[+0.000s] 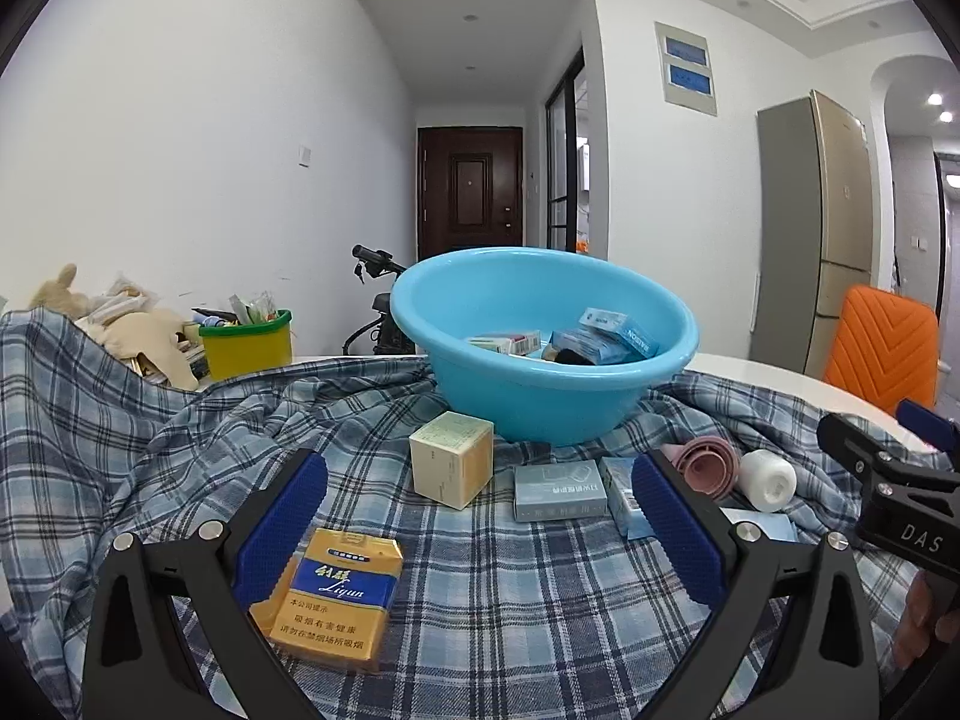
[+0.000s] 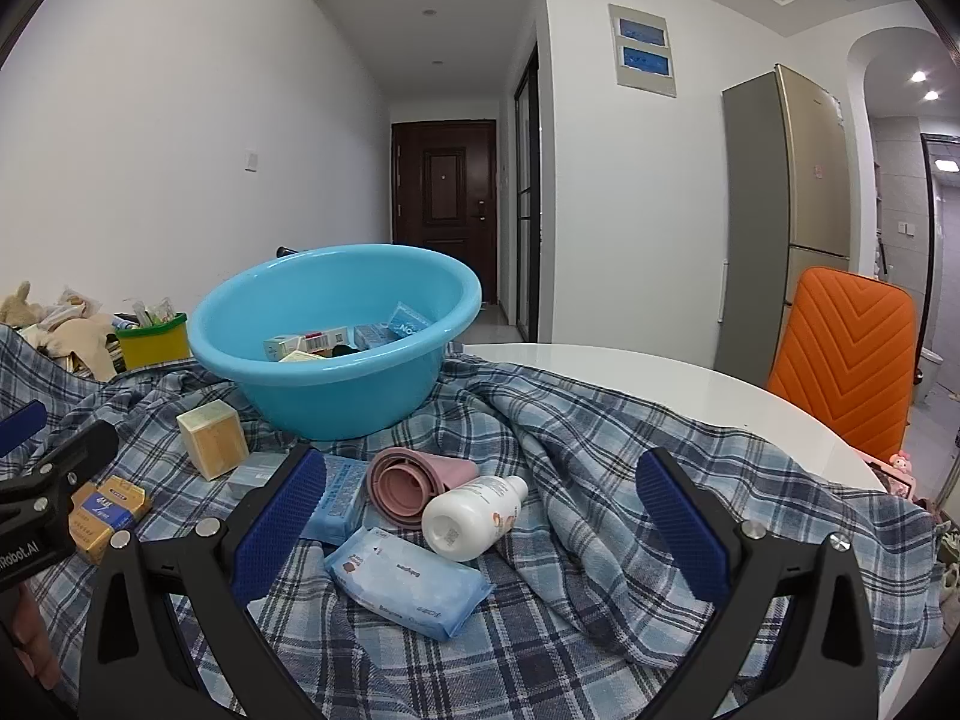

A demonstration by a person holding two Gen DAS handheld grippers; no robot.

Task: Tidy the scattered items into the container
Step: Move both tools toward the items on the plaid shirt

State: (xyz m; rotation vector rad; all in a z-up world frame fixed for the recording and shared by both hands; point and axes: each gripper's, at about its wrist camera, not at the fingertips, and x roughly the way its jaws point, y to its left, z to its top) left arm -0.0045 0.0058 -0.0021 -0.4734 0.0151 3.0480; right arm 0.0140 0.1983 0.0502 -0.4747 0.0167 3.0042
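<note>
A light blue basin [image 1: 540,396] [image 2: 336,384] stands on a plaid cloth and holds several small boxes. My left gripper [image 1: 480,474] is open, hovering over the cloth. A yellow cigarette pack [image 1: 336,588] lies by its left finger, with a cream cube box [image 1: 451,461] and a grey box [image 1: 559,491] beyond. My right gripper [image 2: 480,474] is open too. Between its fingers lie a blue wipes pack [image 2: 408,582], a white bottle [image 2: 474,513], a pink collapsed cup [image 2: 414,483] and a blue box [image 2: 339,501].
The plaid cloth [image 1: 150,432] covers a white round table [image 2: 630,378]. A yellow bin [image 1: 247,343] and plush toys [image 1: 72,300] sit at the back left. An orange chair [image 2: 846,354] stands at the right, a fridge [image 2: 786,210] behind it.
</note>
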